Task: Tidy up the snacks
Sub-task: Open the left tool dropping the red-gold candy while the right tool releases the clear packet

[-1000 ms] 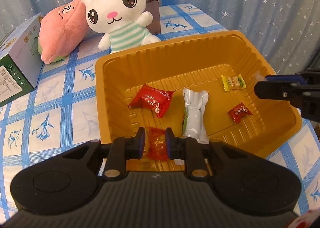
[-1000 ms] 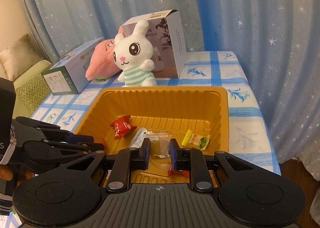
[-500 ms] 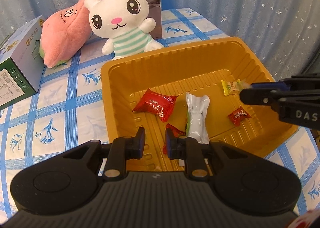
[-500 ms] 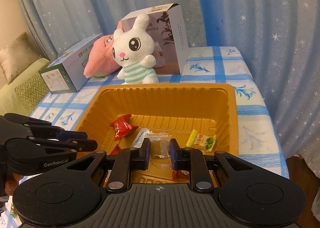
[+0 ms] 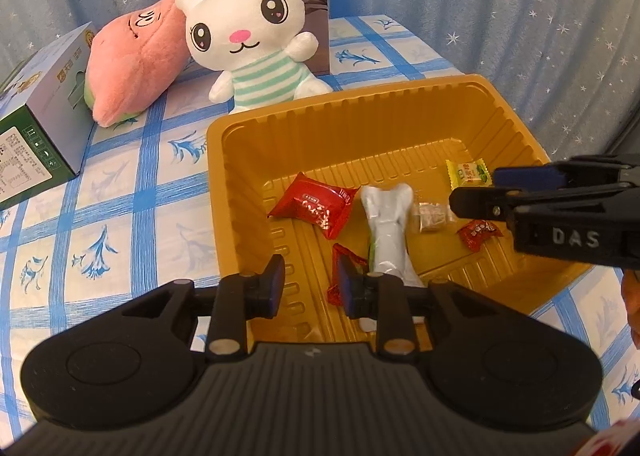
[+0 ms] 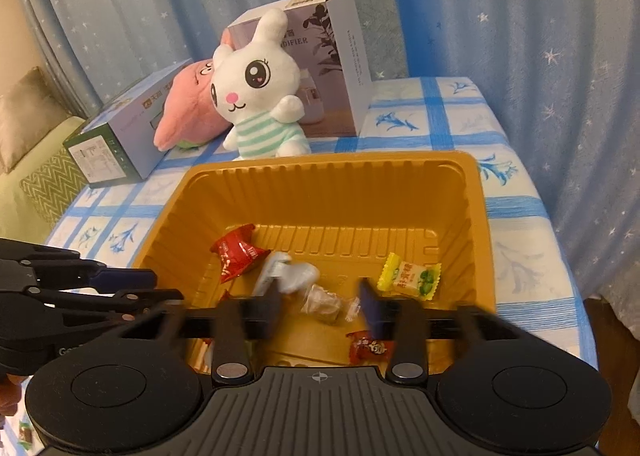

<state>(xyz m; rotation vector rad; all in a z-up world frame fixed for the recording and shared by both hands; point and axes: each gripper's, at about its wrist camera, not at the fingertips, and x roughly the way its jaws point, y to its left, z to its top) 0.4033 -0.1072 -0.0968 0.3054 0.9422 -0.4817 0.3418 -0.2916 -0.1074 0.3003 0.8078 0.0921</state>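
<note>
Both grippers tilt down over the tray (image 5: 516, 123). The left gripper (image 5: 310, 282) is opening, empty, a red candy (image 5: 344, 268) just beyond. The right gripper (image 6: 320, 306) is opening around a clear-wrapped candy (image 6: 326, 302), whose long axis runs across the fingers.

A ribbed golden-brown plastic tray (image 5: 224, 159) stood on the checked tabletop and held every snack in view, all lying flat and loose on its floor. Toward its left lay a large red packet (image 5: 314, 204), with a long white wrapped bar (image 5: 387, 223) just to its right running front to back, and a small twisted red candy (image 5: 347, 262) at the bar's near end. A clear-wrapped pale candy (image 5: 431, 215) lay just beside the bar's far end, a yellow-and-green candy (image 5: 468, 172) sat farther back on the right, and a small red candy (image 5: 478, 234) lay nearer on that side.
</note>
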